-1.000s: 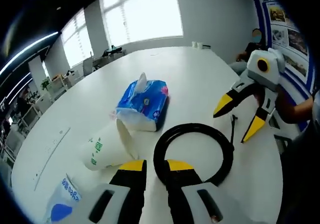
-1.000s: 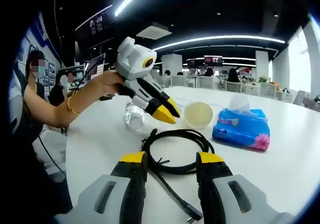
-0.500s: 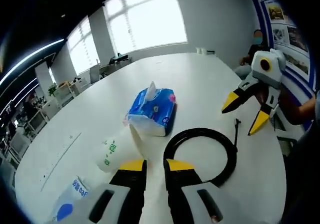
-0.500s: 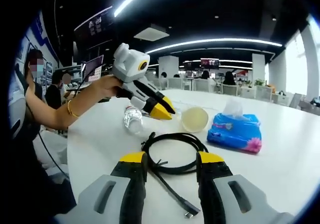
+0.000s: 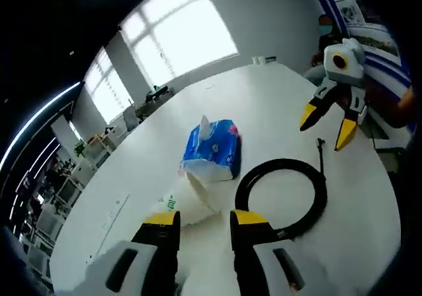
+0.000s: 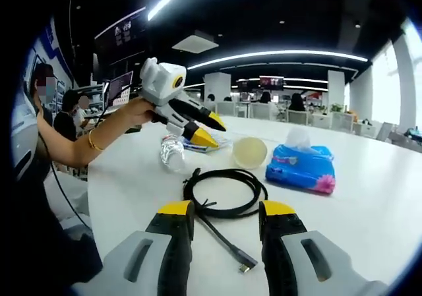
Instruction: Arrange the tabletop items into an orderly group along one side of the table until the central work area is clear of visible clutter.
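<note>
Cable [image 6: 225, 192] lay coiled near the table [image 6: 369, 223] edge, cup [image 6: 250, 152], tissues [image 6: 301, 169] and bottle [image 6: 171, 153] just beyond, bare tabletop to the right. Left gripper [image 5: 205, 221] and right gripper [image 6: 225, 208] both hovered, jaws apart, holding nothing.
</note>
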Demonstrator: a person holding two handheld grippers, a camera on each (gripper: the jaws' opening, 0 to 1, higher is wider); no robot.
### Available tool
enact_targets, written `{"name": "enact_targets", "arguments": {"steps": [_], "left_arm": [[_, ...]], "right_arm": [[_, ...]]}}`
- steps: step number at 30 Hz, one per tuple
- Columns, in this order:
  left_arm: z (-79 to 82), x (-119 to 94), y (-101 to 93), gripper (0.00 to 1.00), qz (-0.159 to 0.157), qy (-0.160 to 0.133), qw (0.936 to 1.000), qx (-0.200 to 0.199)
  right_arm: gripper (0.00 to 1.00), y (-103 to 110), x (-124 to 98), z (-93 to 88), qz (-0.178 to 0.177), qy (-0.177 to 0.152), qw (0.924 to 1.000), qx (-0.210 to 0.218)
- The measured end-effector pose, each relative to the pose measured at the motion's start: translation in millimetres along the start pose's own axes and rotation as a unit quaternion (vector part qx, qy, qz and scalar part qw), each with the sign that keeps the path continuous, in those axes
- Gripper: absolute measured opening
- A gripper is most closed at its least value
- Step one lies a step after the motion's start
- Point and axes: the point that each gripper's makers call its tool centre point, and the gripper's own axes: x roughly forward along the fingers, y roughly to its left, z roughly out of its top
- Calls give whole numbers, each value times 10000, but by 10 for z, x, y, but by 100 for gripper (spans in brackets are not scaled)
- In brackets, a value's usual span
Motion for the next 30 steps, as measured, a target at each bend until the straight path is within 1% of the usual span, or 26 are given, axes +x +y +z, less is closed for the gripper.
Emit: {"name": "enact_targets", "arguments": {"steps": [1,2,4,8,9,12,16,18,20,21,24,25,26,30], "left_arm": [[-2,-3,20,34,54,16,10000,40],[-38,-18,65,36,127,180,9994,248],[-40,-15,89,38,173,213,9991,326],[-36,19,173,39,431,260,9971,578],[-36,33,183,40,436,243,9970,596],[-25,68,195,43,369,169,9972,631],[-26,115,160,44,171,159,9968,763],[-21,140,173,44,136,128,9966,802],[-7,174,174,44,42,102,9948,1016],[-4,178,173,44,32,96,9945,1041],[-24,235,159,45,-113,170,9914,1290],[-31,246,159,46,-117,192,9915,1281],[-63,262,151,46,-148,296,9916,1248],[-51,296,111,46,-189,263,9911,1289]], "right_arm": [[38,-5,-5,-2,-10,2,10000,2],[38,-44,-61,0,-105,-11,9999,16],[38,-53,-98,11,-130,-36,9999,31],[38,-69,-137,26,-194,-69,9998,1],[38,-80,-152,28,-224,-73,9997,-15],[38,-118,-231,32,-300,-85,9995,-21],[38,-171,-333,57,-392,-151,9991,20],[38,-194,-367,69,-421,-176,9989,43],[38,-226,-413,87,-485,-207,9986,42],[38,-234,-425,91,-500,-212,9985,39],[38,-271,-471,109,-559,-247,9981,38],[38,-277,-476,110,-566,-256,9981,39],[38,-291,-481,106,-576,-268,9980,38],[38,-370,-477,25,-659,-253,9973,202]]}}
